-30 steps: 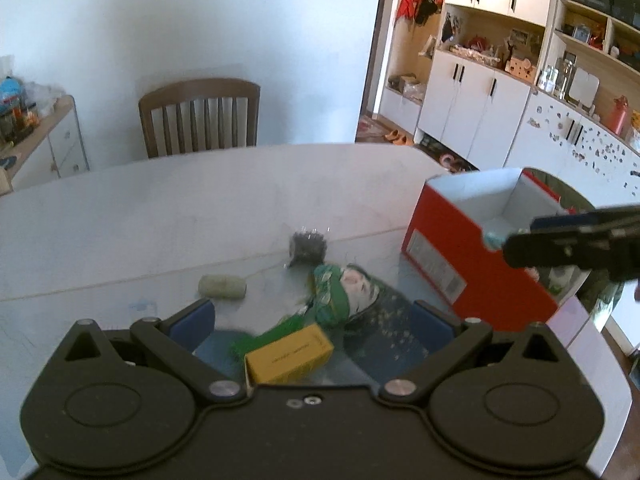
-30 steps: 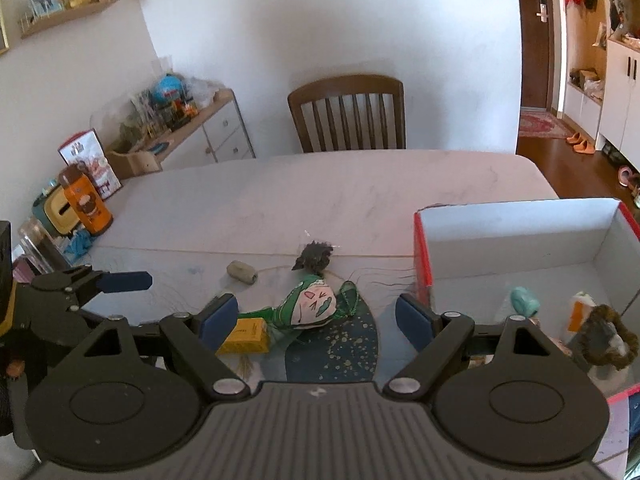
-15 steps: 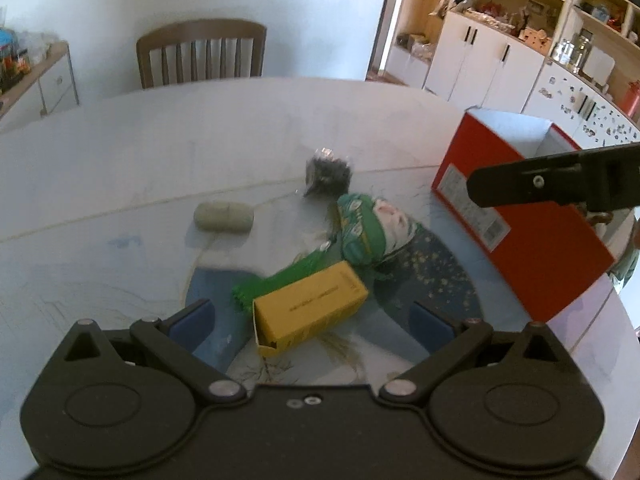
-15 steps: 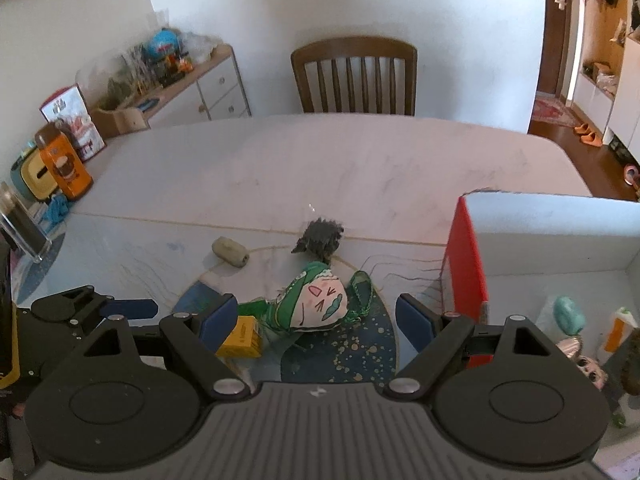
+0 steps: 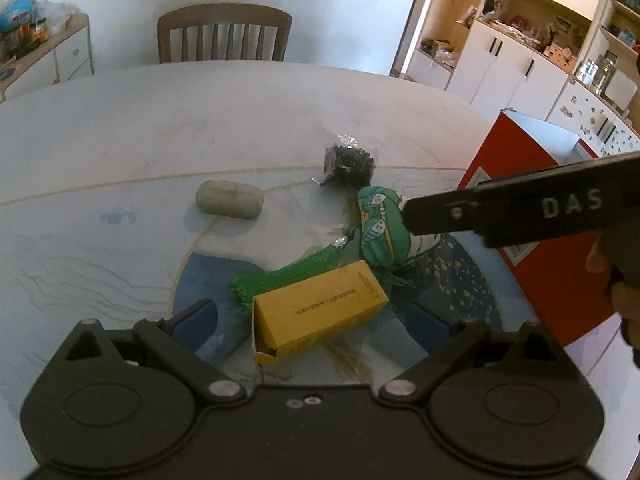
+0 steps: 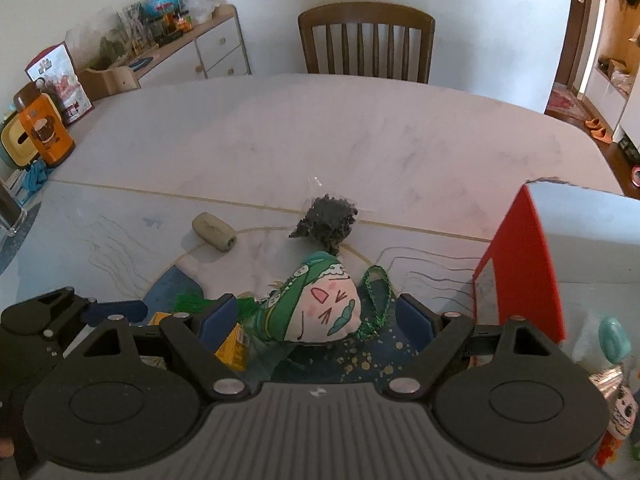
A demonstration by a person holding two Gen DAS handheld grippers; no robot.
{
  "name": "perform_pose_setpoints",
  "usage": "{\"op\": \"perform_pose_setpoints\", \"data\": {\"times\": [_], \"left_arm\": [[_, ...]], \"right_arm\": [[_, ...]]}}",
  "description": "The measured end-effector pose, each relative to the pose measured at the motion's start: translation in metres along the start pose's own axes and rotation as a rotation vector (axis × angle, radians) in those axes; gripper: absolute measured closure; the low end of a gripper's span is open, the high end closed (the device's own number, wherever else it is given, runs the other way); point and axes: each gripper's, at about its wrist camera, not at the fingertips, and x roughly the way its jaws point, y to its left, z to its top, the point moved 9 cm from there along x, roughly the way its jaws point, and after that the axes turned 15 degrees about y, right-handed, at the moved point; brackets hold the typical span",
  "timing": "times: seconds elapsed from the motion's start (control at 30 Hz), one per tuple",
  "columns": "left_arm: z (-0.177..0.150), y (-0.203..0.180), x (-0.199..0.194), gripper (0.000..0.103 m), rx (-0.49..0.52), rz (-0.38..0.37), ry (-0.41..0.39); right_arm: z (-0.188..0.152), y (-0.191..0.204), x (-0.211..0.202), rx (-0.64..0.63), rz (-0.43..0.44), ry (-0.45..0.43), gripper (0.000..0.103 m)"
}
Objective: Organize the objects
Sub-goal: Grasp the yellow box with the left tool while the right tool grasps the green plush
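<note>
Since your left gripper (image 5: 312,316) straddles the yellow box (image 5: 318,312) and your right gripper (image 6: 318,314) the zongzi plush (image 6: 320,308), both jaws gape, ready for pickups.

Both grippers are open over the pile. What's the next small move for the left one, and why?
Probably ease the left gripper down and close on the yellow box: it lies between the open fingers, on the table, outside the red box.
</note>
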Motion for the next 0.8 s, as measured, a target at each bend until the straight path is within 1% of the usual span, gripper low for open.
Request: {"op": "perform_pose_setpoints", "data": {"times": [0.17, 0.27, 0.47, 0.57, 0.63, 0.67, 0.73, 0.8], "left_arm": [[-0.002, 0.002, 0.009, 0.007, -0.065, 0.002, 0.022], [0.002, -0.001, 0.01, 0.008, -0.074, 0.011, 0.017], [0.006, -0.008, 0.017, 0.008, -0.082, 0.015, 0.032], [0.007, -0.008, 0.018, 0.012, -0.082, 0.034, 0.031], [0.007, -0.008, 0.017, 0.018, -0.081, 0.042, 0.028], [0.006, -0.008, 0.016, 0.02, -0.081, 0.042, 0.027], [0.006, -0.007, 0.015, 0.025, -0.085, 0.039, 0.027], [0.005, -0.005, 0.013, 0.026, -0.094, 0.034, 0.027]], "right_arm": [[0.002, 0.002, 0.016, -0.011, -0.005, 0.024, 0.017], [0.003, 0.003, 0.022, -0.012, 0.001, 0.033, 0.017], [0.006, 0.003, 0.031, -0.017, 0.013, 0.047, 0.017], [0.005, 0.003, 0.035, -0.024, 0.007, 0.054, 0.017], [0.005, 0.003, 0.037, -0.023, 0.006, 0.053, 0.017], [0.005, 0.003, 0.038, -0.021, 0.007, 0.053, 0.019], [0.005, 0.004, 0.04, -0.021, 0.009, 0.062, 0.026], [0.004, 0.004, 0.043, -0.026, 0.007, 0.07, 0.03]]}}
